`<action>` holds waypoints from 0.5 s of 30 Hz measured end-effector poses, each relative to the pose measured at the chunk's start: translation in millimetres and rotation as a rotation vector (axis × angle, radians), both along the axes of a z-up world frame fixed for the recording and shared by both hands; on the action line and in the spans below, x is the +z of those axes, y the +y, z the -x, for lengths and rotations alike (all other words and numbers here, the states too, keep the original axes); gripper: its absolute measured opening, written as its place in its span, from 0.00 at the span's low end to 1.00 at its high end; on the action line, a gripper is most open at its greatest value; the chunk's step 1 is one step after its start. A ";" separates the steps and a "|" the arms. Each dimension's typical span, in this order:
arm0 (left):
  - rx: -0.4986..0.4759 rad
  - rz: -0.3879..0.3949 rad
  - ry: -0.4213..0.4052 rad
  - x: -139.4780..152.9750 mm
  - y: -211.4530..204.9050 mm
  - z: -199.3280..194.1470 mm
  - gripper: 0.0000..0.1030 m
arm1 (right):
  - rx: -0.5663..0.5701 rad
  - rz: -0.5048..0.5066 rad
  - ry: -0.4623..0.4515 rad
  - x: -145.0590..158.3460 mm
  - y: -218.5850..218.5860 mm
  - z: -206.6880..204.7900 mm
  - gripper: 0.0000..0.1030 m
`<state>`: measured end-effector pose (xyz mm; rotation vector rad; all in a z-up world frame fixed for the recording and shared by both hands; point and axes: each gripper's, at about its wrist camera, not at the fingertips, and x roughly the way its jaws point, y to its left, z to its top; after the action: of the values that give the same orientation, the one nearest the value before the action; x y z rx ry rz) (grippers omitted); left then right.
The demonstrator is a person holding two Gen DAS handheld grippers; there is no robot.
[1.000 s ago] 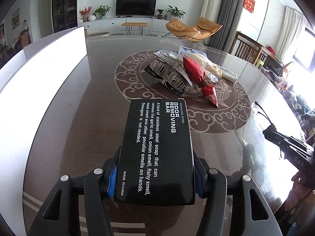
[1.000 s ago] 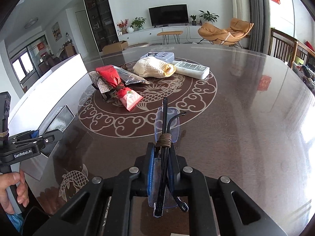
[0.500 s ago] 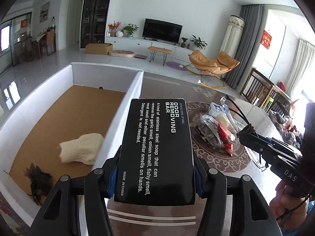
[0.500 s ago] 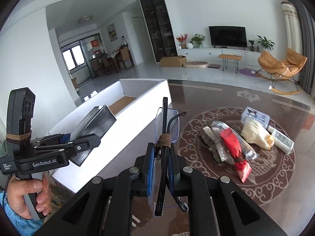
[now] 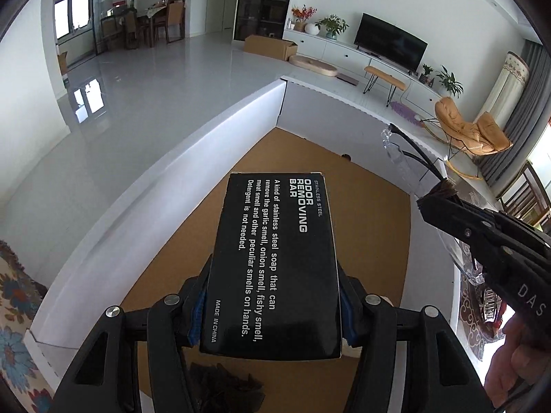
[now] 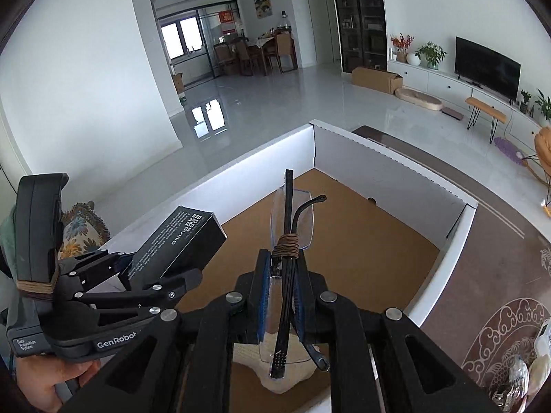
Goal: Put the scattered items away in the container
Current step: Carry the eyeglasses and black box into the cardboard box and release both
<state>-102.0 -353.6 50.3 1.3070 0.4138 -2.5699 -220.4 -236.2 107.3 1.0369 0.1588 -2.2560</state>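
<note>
Your left gripper (image 5: 272, 313) is clamped on the black box (image 5: 275, 261) by its two long sides, and the box hangs above the brown floor of the white bin (image 5: 193, 144). Your right gripper (image 6: 279, 296) is clenched tight on the folded glasses (image 6: 287, 241), their arms bound with a brown band, and they too hang over the bin. Your left view gives you the box's printed top face head-on, and at its right edge the other gripper's fingers (image 5: 447, 211) from the side with the clear lens and black arms poking out past them. Your right view shows what the left one cannot: the box (image 6: 179, 246) seen edge-on from the side, tilted in the left gripper (image 6: 144, 275) at near left, your hand (image 6: 51, 375) round its handle, and the bin's right wall (image 6: 444, 261) with the dark patterned table (image 6: 499, 275) beyond it. Below the glasses a cream knitted thing (image 6: 286, 375) lies on the bin floor, mostly covered by the gripper; only a sliver of it shows under the box in the left view. A dark, ragged thing (image 5: 224, 385) lies at the near end of the bin between the left gripper's arms, too shadowed to make out. At far right of the right view the remaining items (image 6: 523, 375) are cut off by the frame.
</note>
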 end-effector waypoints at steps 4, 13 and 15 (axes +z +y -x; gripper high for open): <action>-0.007 -0.026 -0.097 -26.8 -8.3 31.6 0.57 | -0.052 -0.038 -0.089 -24.4 -17.0 39.6 0.16; 0.061 0.065 -0.093 -20.3 12.6 23.8 0.65 | -0.055 0.057 -0.165 -45.5 13.5 51.2 0.99; 0.051 0.090 -0.007 3.4 34.3 10.4 0.65 | -0.063 0.125 -0.076 -28.3 40.0 28.0 0.99</action>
<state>-112.4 -319.2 53.7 1.2583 0.3222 -2.5109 -248.4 -196.2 79.0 1.0726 -0.0474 -2.2473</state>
